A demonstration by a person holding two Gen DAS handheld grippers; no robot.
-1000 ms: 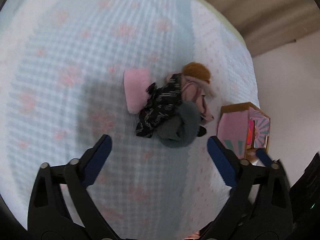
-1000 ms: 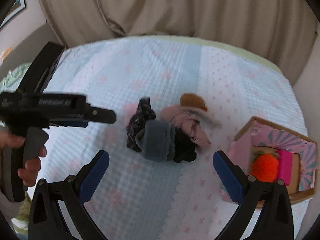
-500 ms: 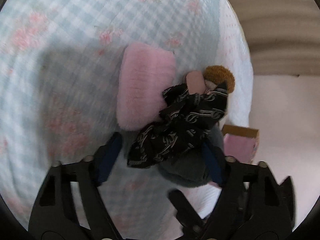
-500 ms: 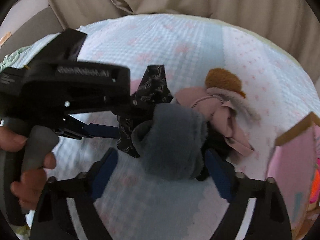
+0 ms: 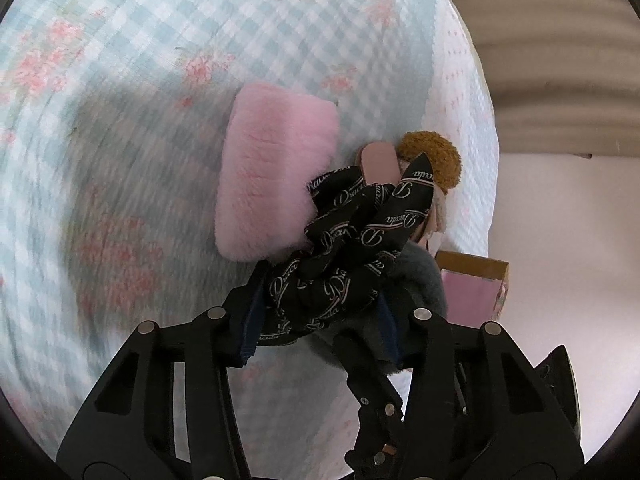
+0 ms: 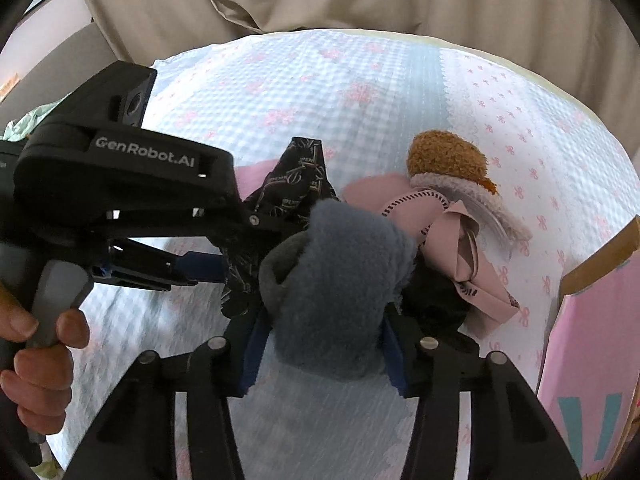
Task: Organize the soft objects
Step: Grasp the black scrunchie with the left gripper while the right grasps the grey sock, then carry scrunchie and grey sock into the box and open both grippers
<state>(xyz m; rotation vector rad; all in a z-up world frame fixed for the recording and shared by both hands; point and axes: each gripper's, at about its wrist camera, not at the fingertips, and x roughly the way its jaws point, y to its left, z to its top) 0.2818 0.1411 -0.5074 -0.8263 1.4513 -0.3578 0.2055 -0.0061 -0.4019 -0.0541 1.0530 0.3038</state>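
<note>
Black scarf (image 5: 340, 276): pinched in my left tongs (image 5: 320, 312), running up and away.
Grey fleece (image 6: 336, 292): clamped by my right tongs (image 6: 320, 352) (nearer the box (image 6: 592, 340), off right).

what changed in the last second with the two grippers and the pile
Both grippers came down from above the bed onto the pile and closed. The left gripper now pinches the black printed scarf; the right gripper now clamps the grey fleece piece. The pink fluffy pad, brown plush and pink box stayed put.
</note>
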